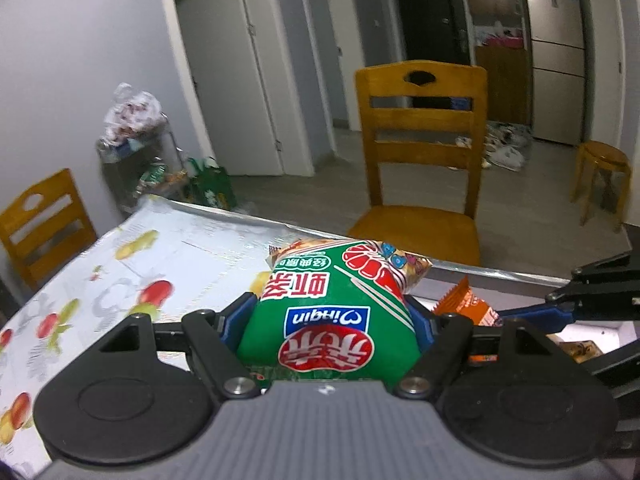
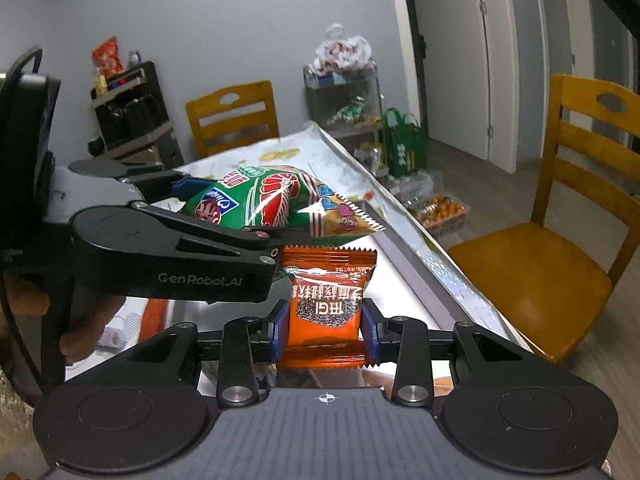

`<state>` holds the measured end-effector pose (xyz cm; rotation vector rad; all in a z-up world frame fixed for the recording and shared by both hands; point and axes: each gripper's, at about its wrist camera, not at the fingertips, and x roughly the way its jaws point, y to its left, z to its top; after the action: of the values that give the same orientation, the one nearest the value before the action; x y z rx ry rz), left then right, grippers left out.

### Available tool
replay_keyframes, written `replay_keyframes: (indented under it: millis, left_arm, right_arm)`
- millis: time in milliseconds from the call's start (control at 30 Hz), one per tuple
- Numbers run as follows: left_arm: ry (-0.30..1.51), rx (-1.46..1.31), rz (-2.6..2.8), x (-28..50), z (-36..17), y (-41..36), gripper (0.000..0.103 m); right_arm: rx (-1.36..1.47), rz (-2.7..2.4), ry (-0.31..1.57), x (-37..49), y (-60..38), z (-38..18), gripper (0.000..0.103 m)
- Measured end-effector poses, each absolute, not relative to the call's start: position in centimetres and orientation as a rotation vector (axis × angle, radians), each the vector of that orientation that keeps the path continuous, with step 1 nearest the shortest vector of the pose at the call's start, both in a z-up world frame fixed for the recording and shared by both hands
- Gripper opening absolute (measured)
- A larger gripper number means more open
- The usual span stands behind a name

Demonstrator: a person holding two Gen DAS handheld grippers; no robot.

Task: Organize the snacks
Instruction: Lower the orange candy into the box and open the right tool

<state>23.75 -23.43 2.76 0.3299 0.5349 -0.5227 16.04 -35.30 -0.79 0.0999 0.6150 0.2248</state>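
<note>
Left tongs (image 1: 332, 320) squeeze the green bag (image 1: 328, 320) above the desk (image 1: 180, 248) — right tongs (image 2: 324, 328) squeeze the orange pack (image 2: 326, 308) just under it. Hold softly; lower each one slowly.

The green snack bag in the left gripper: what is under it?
In the right wrist view, below the green snack bag are the orange packet and the table; its underside is hidden.

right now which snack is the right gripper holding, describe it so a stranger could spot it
Over the fruit-print table, two grippers each clamp a packet. The right gripper holds the small orange packet: flat, saw-toothed edges, a dark seed picture, just below the bigger puffy green bag.
</note>
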Motion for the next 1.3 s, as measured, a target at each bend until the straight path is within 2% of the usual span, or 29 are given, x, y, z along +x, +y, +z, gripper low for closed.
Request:
replay_keyframes:
  millis: [400,533,767,1300]
  left_arm:
    - [0.603,0.295,-0.534,26.9,-0.3,-25.0,0.076]
    - [0.601,0.313,-0.540,27.0,-1.0,-25.4,0.081]
    - [0.604,0.296,-0.532,27.1,-0.9,-25.2,0.089]
    - [0.589,0.219,-0.504,25.4,1.0,-23.1,0.096]
  right_arm:
    - [0.120,0.172,0.662,17.3,-36.2,-2.1,0.039]
    - [0.150,0.165,0.663,17.7,-36.7,-2.3,0.040]
    - [0.193,0.172,0.670,17.8,-37.3,-2.3,0.041]
    - [0.170,0.162,0.626,16.6,-36.8,-1.8,0.041]
